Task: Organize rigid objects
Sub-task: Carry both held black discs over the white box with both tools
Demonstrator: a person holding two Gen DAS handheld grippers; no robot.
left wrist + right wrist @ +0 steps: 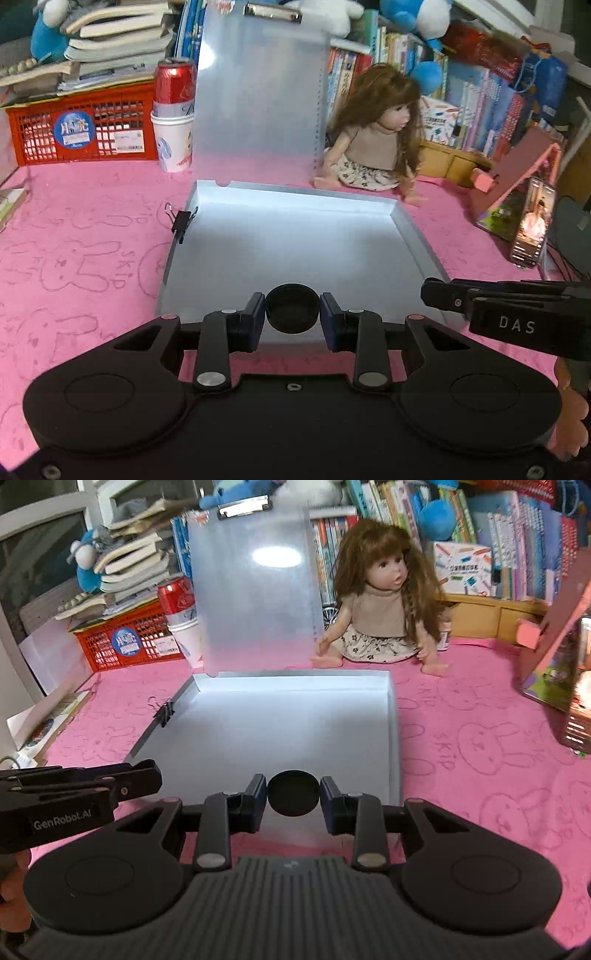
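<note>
Left wrist view: the left tongs (pixel 292 313) are clamped on a round black cap (pixel 292 309), one pad on either side of it. They hang over the near edge of the open clear case (pixel 410 236), whose shallow tray lies straight ahead with its long axis running away from the tongs toward the doll (pixel 376 136). The tray looks bare inside. Its lid (pixel 258 92) stands upright at the far edge, and a black binder clip (pixel 183 220) sits on the case's left wall. The right tongs' body (pixel 517 314) pokes in from the right of the case's near corner.

Right wrist view: the right tongs (pixel 293 793) likewise grip a second round black cap (pixel 293 792), also above the case's near edge (pixel 395 738). The tray floor ahead shows nothing in it. The left tongs' body (pixel 74 786) comes in just left of the case.

Both caps sit about equally near the tray; a short forward drop should place either one.
</note>
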